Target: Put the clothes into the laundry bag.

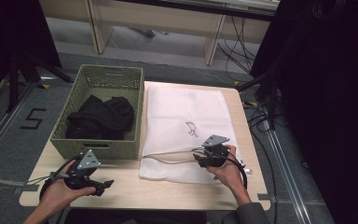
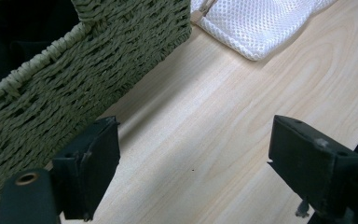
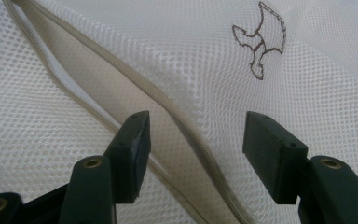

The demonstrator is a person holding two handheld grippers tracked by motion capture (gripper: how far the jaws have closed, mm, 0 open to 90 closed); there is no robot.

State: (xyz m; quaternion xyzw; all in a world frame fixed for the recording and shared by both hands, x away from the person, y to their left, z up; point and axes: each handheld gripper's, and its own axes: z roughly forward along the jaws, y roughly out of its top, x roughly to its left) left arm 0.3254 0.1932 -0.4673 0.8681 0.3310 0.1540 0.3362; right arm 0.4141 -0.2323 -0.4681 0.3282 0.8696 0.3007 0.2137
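High view: a light wooden table (image 1: 135,189) stands on a grey floor, seen from above the person's side. A white mesh laundry bag (image 1: 186,116) lies flat across the right half of the table, reaching from the far edge almost to the near edge, with a small dark embroidered emblem (image 1: 191,129) near its middle. Just left of the bag sits a green woven basket (image 1: 126,84), and a pile of black clothing (image 1: 101,119) lies inside it.

At the near right, the right gripper (image 1: 204,160) hovers over the near part of the bag, held in the person's hand (image 1: 226,172). In the right gripper view its jaws stand apart with nothing between them, poised above the bag's cream zipper (image 3: 135,81), which runs diagonally across the mesh and lies partly unzipped.

At the near left, the left gripper (image 1: 103,185) is held just in front of the basket, over bare tabletop. In the left gripper view its jaws are wide apart and hold nothing, with the basket wall to the left and a corner of the bag farther off.
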